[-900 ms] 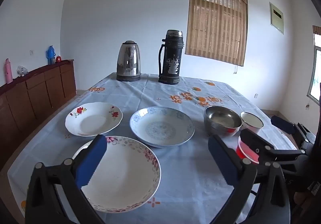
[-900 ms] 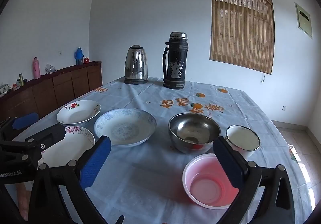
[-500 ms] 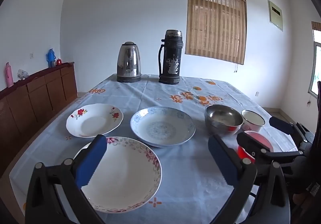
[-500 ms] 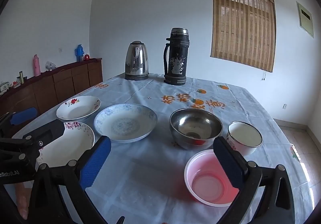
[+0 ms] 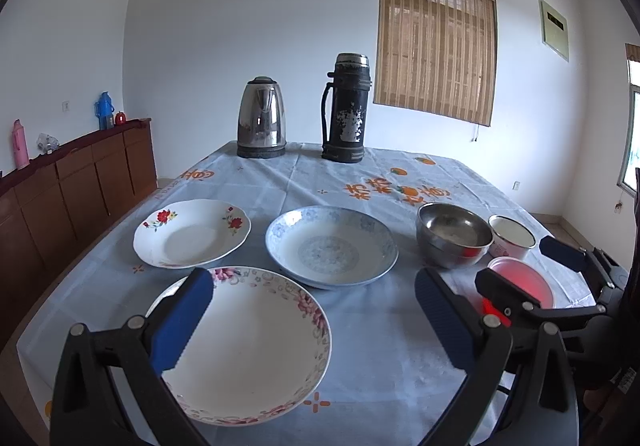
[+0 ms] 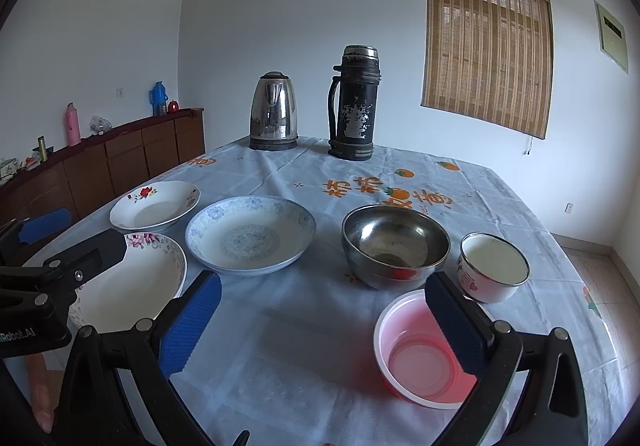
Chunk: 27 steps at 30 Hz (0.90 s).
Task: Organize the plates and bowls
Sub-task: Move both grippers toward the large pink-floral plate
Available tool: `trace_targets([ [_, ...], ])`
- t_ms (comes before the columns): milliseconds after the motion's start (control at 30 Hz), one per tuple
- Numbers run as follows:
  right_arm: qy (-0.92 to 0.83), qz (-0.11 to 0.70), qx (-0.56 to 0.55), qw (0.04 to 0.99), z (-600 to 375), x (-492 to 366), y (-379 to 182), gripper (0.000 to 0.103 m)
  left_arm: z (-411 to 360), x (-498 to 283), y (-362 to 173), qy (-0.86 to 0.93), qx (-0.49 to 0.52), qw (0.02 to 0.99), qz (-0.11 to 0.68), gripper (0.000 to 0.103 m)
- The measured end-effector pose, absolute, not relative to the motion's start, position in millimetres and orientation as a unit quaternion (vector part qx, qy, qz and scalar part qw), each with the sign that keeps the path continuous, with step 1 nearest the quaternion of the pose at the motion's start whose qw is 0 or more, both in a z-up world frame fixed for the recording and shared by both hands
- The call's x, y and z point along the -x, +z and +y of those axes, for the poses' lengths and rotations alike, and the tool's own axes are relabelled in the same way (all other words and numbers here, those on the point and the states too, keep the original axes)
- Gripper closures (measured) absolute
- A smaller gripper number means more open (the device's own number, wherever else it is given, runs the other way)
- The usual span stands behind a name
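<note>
1. We've got the left gripper (image 5: 308, 320) wide open with nothing in it, hovering above the pink-flowered plate (image 5: 248, 346) at the near edge of the surface (image 5: 372, 346).
2. Our right gripper (image 6: 320, 320) is spread wide too and holds nothing; its right finger sits over the pink plastic bowl (image 6: 424, 354).
3. From the pink-flowered plate, the red-flowered plate (image 5: 192, 232) sits at 11 o'clock and the blue-patterned plate (image 5: 332, 246) at 1 o'clock, all lying apart.
4. The steel bowl (image 6: 395, 244) is at 12 o'clock from the pink plastic bowl, with the white enamel bowl (image 6: 494, 268) just beside it at 3 o'clock.
5. Way at the back stand a kettle (image 5: 261, 118) and a black thermos (image 5: 346, 108).
</note>
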State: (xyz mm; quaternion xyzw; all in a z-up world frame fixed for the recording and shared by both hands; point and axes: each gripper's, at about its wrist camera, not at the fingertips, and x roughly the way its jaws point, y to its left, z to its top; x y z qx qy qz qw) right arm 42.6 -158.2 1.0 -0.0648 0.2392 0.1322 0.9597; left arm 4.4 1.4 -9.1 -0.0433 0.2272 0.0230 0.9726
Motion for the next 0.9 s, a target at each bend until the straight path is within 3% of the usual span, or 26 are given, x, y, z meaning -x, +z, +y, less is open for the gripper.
trace_targets([
  [900, 0.136, 0.243, 0.064, 0.958, -153.7, -45.0, -2.6, 0.001, 12.2, -5.3, -10.1, 0.027, 0.053, 0.973, 0.224, 0.0],
])
